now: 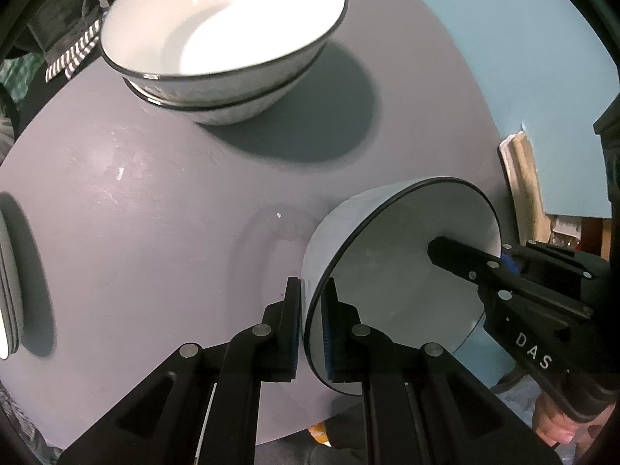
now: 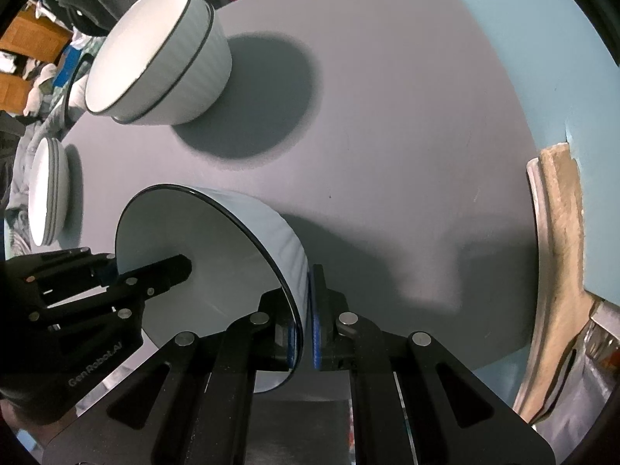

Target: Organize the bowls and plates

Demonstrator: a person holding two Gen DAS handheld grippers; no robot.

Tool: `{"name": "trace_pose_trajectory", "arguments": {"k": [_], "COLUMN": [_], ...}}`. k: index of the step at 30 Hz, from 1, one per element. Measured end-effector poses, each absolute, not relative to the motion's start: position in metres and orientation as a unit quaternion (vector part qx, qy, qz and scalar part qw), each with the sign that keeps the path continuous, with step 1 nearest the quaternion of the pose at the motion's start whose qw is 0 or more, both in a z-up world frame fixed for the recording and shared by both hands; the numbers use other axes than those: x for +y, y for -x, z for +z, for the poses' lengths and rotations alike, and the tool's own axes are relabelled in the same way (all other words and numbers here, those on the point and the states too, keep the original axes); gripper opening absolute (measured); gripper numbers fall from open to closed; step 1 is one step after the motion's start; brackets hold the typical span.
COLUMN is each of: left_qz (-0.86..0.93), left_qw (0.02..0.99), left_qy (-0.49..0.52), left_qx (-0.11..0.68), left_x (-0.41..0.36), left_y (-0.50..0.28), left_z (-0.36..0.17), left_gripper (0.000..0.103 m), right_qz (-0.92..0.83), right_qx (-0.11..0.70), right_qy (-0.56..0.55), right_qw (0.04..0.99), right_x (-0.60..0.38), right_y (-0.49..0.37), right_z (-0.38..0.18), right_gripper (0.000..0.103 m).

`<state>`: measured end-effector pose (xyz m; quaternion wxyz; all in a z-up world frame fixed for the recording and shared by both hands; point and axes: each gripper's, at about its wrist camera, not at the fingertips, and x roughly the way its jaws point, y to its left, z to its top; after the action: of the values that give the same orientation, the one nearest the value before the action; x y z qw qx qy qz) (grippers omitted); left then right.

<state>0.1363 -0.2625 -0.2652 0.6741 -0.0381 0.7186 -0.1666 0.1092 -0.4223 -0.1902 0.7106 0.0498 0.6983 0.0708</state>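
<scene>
1. Both grippers pinch one white bowl [image 1: 391, 271] by opposite walls: the left gripper [image 1: 313, 333] clamps one side of the rim, the right gripper [image 2: 306, 325] the other.
2. That bowl hangs clear of the grey table [image 1: 155, 213], near its front edge.
3. Two nested bowls [image 1: 221, 38] sit well apart, toward the far side; stacked plates [image 2: 46, 190] wait at the table's edge.
4. Judged step: carrying the bowl over to nest it.
5. Next calls for level travel, centring above the stack, then a gentle lowering before either pinch lets go.

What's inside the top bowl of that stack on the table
The top bowl looks empty: its white inside shows bare in the left wrist view. It sits nested in a second bowl, whose inside is covered, so what that one holds cannot be seen.
</scene>
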Motion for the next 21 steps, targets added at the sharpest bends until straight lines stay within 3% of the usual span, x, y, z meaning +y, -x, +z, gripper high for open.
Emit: {"name": "trace_pose_trajectory", "arguments": {"k": [21], "left_qz": [-0.146], "left_qw": [0.722], "left_qy": [0.081], "left_qx": [0.672], "left_x": [-0.222], "left_y": [-0.156], "left_z": [-0.208], "left_gripper": [0.009], "right_qz": [0.099], "right_qx": [0.650], "right_qy": [-0.050], "right_qw": [0.752], "right_x": [-0.409], "right_y": [-0.128], "right_z": [-0.138], "right_gripper": [0.007]}}
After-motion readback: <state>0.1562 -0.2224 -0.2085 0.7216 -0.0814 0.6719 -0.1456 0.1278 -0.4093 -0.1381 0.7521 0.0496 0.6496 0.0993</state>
